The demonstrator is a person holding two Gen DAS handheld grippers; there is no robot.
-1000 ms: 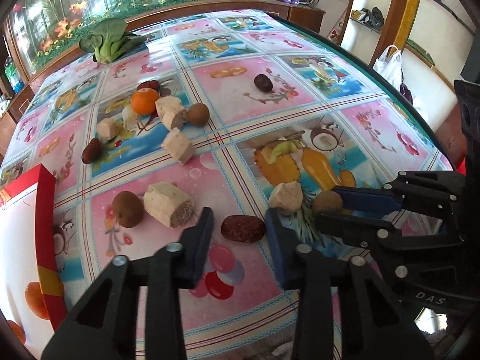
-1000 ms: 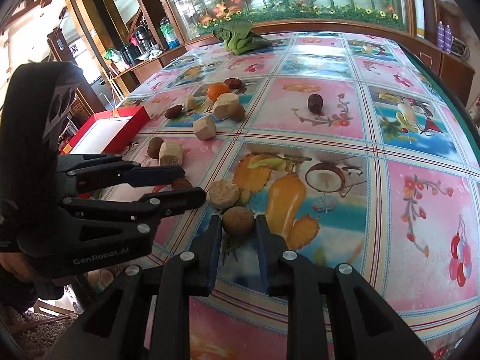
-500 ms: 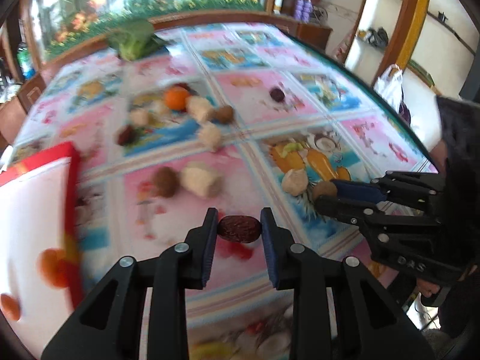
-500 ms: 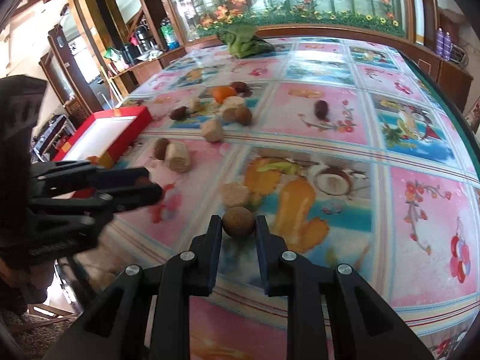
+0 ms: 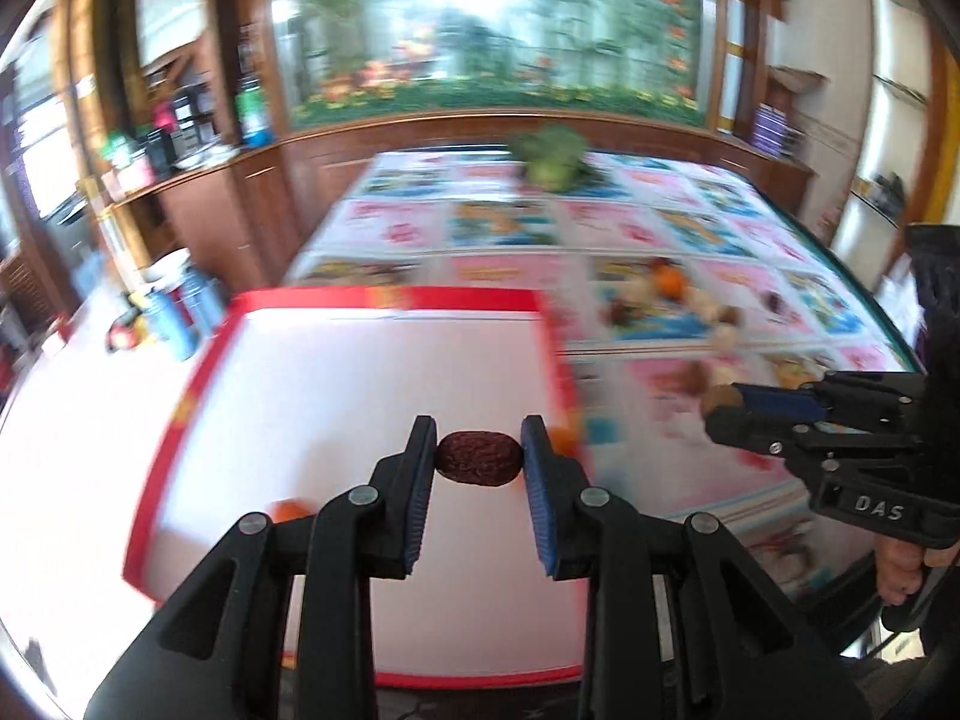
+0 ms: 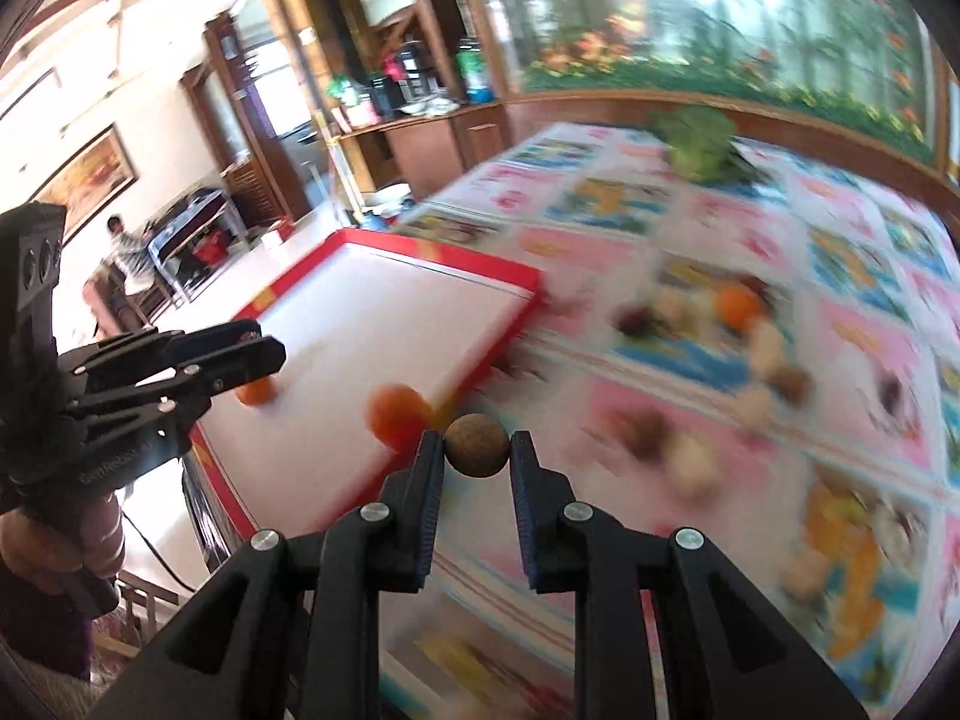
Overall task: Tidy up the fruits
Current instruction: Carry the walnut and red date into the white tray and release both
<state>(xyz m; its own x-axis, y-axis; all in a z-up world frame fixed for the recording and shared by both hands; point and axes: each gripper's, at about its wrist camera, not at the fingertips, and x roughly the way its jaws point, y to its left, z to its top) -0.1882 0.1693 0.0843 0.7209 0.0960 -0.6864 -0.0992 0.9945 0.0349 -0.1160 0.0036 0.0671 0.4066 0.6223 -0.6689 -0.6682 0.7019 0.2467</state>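
Note:
My left gripper (image 5: 478, 456) is shut on a dark red date (image 5: 478, 465) and holds it above the white floor of the red-rimmed tray (image 5: 384, 300). My right gripper (image 6: 476, 450) is shut on a round brown fruit (image 6: 476, 444) and holds it above the table near the tray's right rim (image 6: 510, 330). Two orange fruits (image 6: 396, 414) lie in the tray. The right gripper also shows at the right of the left wrist view (image 5: 720, 405), and the left gripper shows at the left of the right wrist view (image 6: 264, 348).
Several fruits and pale chunks (image 6: 738, 324) lie blurred on the patterned tablecloth (image 6: 870, 330) right of the tray. A green vegetable (image 5: 549, 159) lies at the table's far end. Wooden cabinets (image 5: 240, 204) stand beyond the left edge.
Both grippers have lifted their fruits off the table and swung left toward the red tray. The left gripper now hangs over the tray's floor.

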